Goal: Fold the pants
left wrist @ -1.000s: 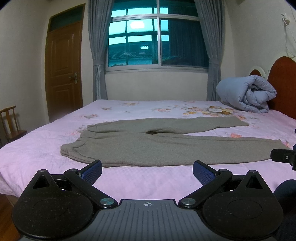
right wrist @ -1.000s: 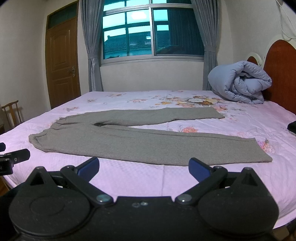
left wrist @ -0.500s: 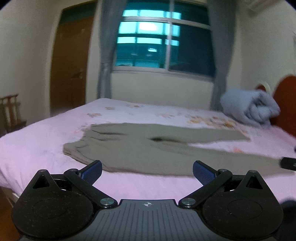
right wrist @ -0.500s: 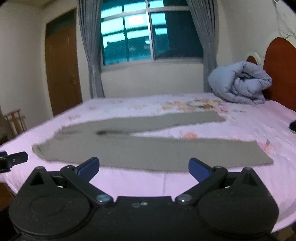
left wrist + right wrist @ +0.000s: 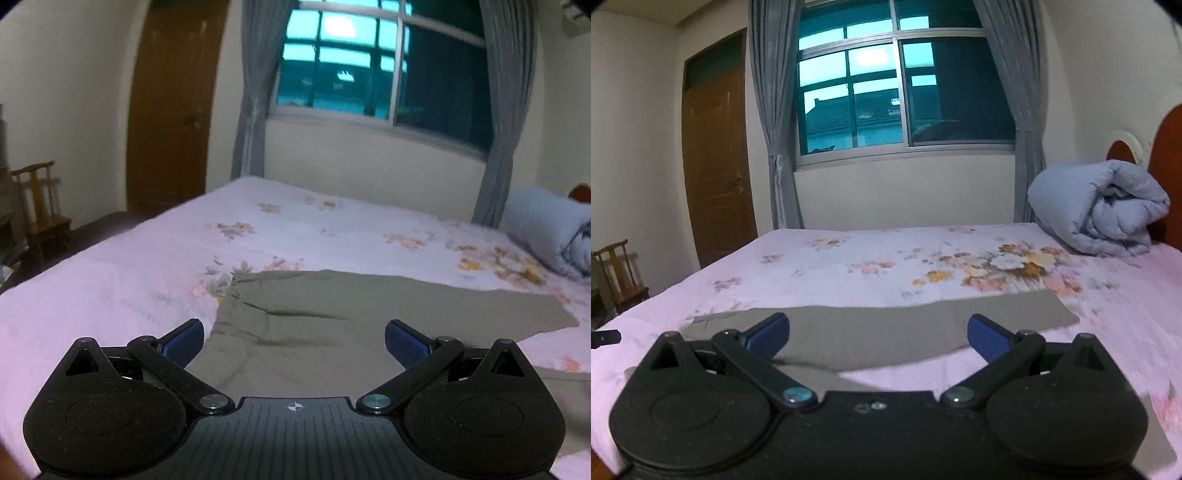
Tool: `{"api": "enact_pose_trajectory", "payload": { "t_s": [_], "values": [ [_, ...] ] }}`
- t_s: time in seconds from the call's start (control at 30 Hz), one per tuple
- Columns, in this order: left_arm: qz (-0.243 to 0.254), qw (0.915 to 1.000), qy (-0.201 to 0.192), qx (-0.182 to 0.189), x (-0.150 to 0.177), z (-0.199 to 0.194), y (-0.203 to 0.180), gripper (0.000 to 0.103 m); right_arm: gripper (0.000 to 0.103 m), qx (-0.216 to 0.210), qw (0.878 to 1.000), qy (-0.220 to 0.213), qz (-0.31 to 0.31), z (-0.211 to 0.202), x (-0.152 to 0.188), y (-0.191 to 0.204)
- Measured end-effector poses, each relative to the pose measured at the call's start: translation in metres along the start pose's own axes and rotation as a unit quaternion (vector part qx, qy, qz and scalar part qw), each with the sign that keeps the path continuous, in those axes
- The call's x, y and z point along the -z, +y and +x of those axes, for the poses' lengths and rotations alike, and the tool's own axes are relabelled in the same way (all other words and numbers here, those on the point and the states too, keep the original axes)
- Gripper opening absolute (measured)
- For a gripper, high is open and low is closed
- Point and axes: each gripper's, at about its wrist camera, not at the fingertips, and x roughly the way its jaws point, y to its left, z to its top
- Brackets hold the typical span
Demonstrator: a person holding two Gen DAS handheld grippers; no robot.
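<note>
Left wrist view, item by item:

- Left gripper (image 5: 294, 341): blue-padded fingers (image 5: 184, 341) spread wide apart, nothing between them; poised over the waist end of the pants, contact with the cloth not discernible.
- Pants (image 5: 332, 317): grey-brown, lying flat on the bed (image 5: 110, 280), unfolded. Waist end at 6 o'clock beneath the gripper; far leg runs toward 3 o'clock, its cuff edge near 3 o'clock of the frame. A few creases near the waist.
- Bed: pink floral sheet, fills the lower half of the frame.
- Rolled blue quilt (image 5: 550, 236): at 3 o'clock, on the bed, well apart from the pants.
- Wooden door (image 5: 173, 122) at 11 o'clock; wooden chair (image 5: 40, 206) at 9 o'clock; window (image 5: 380, 74) with grey curtains at 12 o'clock.

Right wrist view:

- Right gripper (image 5: 878, 338): fingers (image 5: 988, 338) likewise splayed wide, holding nothing; above the pant legs.
- Pants (image 5: 886, 332): far leg stretches from 9 o'clock to its cuff near 3 o'clock; near leg mostly hidden under the gripper body, a strip visible at 4 o'clock.
- Quilt (image 5: 1097, 210) at 2 o'clock against the headboard (image 5: 1167, 155).
- Small dark part (image 5: 605, 336) at 9 o'clock, at the frame edge; identity unclear.
</note>
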Motion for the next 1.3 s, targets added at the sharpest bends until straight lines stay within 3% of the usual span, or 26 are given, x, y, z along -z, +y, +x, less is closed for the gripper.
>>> {"api": "enact_pose_trajectory", "payload": {
  "t_s": [0.2, 0.33, 0.43, 0.6, 0.67, 0.7, 0.73, 0.77, 0.87, 1.03, 1.13, 1.2, 1.3],
  "values": [
    [-0.023, 0.9980, 0.059, -0.003, -0.031, 0.135, 0.037, 0.103, 0.097, 0.009, 1.000, 0.019, -0.018, 0.087, -0.016, 0.002],
    [-0.022, 0.9956, 0.088, -0.024, -0.042, 0.222, 0.049, 0.101, 0.097, 0.018, 0.998, 0.052, -0.017, 0.168, -0.013, -0.003],
    [-0.044, 0.9927, 0.110, -0.022, -0.045, 0.276, 0.062, 0.086, 0.097, 0.017, 0.997, 0.079, -0.013, 0.224, -0.003, -0.004],
    [-0.062, 0.9868, 0.149, -0.008, -0.039, 0.342, 0.074, 0.079, 0.097, -0.007, 0.993, 0.114, -0.014, 0.300, 0.010, 0.004],
    [-0.067, 0.9837, 0.166, 0.015, -0.035, 0.361, 0.074, 0.056, 0.097, -0.022, 0.992, 0.124, -0.020, 0.321, 0.012, 0.009],
    [-0.055, 0.9839, 0.169, 0.017, -0.033, 0.367, 0.069, 0.045, 0.097, -0.028, 0.991, 0.127, -0.022, 0.329, 0.011, 0.011],
    [-0.047, 0.9837, 0.169, 0.040, -0.032, 0.369, 0.065, 0.027, 0.095, -0.036, 0.990, 0.134, -0.022, 0.340, 0.012, 0.014],
    [-0.043, 0.9847, 0.163, 0.046, -0.033, 0.366, 0.061, 0.021, 0.091, -0.045, 0.989, 0.140, -0.024, 0.349, 0.012, 0.015],
    [-0.041, 0.9885, 0.130, 0.067, -0.040, 0.349, 0.065, 0.019, 0.081, -0.077, 0.981, 0.171, -0.048, 0.376, 0.013, 0.019],
    [-0.050, 0.9892, 0.088, 0.106, -0.058, 0.318, 0.072, 0.019, 0.071, -0.124, 0.967, 0.187, -0.122, 0.405, 0.014, 0.024],
    [-0.041, 0.9889, 0.088, 0.112, -0.063, 0.310, 0.072, 0.019, 0.060, -0.134, 0.954, 0.217, -0.159, 0.425, 0.017, 0.026],
    [-0.038, 0.9886, 0.092, 0.113, -0.065, 0.311, 0.075, 0.019, 0.060, -0.141, 0.943, 0.236, -0.185, 0.435, 0.021, 0.027],
    [-0.031, 0.9880, 0.099, 0.114, -0.065, 0.313, 0.077, 0.019, 0.061, -0.149, 0.937, 0.229, -0.217, 0.437, 0.022, 0.030]
  ]
}}
